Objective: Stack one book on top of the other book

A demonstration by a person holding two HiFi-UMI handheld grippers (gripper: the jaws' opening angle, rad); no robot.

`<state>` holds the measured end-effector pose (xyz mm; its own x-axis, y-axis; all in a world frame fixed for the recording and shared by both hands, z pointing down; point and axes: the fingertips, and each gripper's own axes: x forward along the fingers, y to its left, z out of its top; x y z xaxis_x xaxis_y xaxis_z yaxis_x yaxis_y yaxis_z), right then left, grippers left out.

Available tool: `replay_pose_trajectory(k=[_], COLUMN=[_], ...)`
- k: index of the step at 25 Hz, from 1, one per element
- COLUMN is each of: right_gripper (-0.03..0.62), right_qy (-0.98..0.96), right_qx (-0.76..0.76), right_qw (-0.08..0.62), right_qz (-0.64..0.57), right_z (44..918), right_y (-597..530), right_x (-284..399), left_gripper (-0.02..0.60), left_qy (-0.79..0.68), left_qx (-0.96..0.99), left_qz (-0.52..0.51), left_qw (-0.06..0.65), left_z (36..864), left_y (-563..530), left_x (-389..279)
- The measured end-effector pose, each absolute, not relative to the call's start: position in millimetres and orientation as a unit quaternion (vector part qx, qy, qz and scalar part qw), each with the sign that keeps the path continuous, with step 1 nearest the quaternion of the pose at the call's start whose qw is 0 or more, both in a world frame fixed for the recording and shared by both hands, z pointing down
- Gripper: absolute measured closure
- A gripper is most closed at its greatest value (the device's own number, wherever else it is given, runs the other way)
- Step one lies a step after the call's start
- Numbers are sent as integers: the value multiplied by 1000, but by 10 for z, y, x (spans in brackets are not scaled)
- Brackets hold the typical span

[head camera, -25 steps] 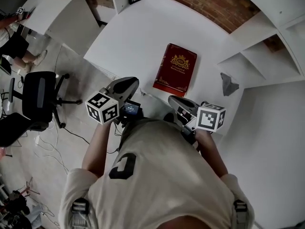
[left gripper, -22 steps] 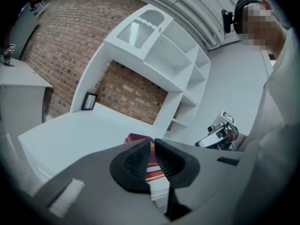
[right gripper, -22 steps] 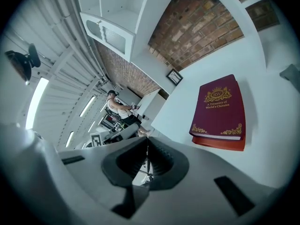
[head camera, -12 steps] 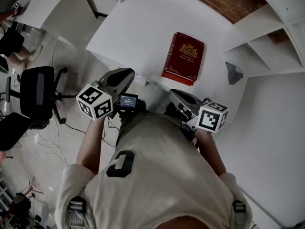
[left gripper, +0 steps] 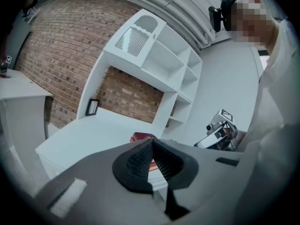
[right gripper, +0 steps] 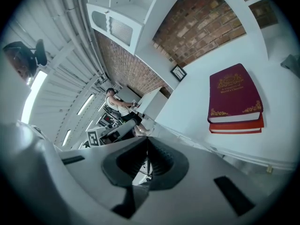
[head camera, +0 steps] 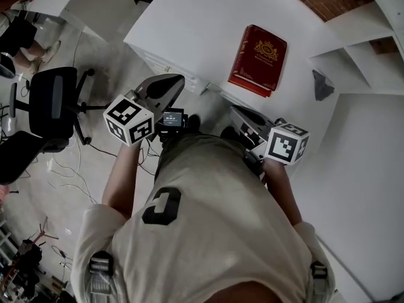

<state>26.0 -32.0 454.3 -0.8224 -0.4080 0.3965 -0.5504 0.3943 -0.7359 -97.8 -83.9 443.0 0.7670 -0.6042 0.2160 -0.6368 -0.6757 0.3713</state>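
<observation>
A dark red hardcover book with a gold crest (right gripper: 232,93) lies flat on an orange-red book (right gripper: 236,124), edges nearly flush, so the pile sits stable near the front edge of the white table (head camera: 189,24). The stacking looks done. The left gripper (left gripper: 152,149) hangs off the table's front edge, short of the books; its jaws have just closed the last bit and meet with nothing between them. The right gripper (right gripper: 147,146) is also held off that front edge, jaws together and empty. Judging by this, both tools are held clear of the table because nothing more needs handling.
</observation>
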Motion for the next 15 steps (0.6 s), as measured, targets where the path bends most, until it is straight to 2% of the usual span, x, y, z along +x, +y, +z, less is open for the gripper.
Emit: replay_pose_trajectory(k=[7,15], right_gripper=[591,591], right_qy=[-879,-901], right_qx=[253,233], right_qw=[67,64], right_qz=[398,361], right_z=[4271,4100], right_y=[-230,-9], right_x=[204,444], left_gripper=[577,577], left_qy=[-346,-312], left_qx=[915,927], left_qz=[31,41], left_qw=[207,205], left_z=[4281,4165], left_y=[-790,-636], left_x=[-928,-400])
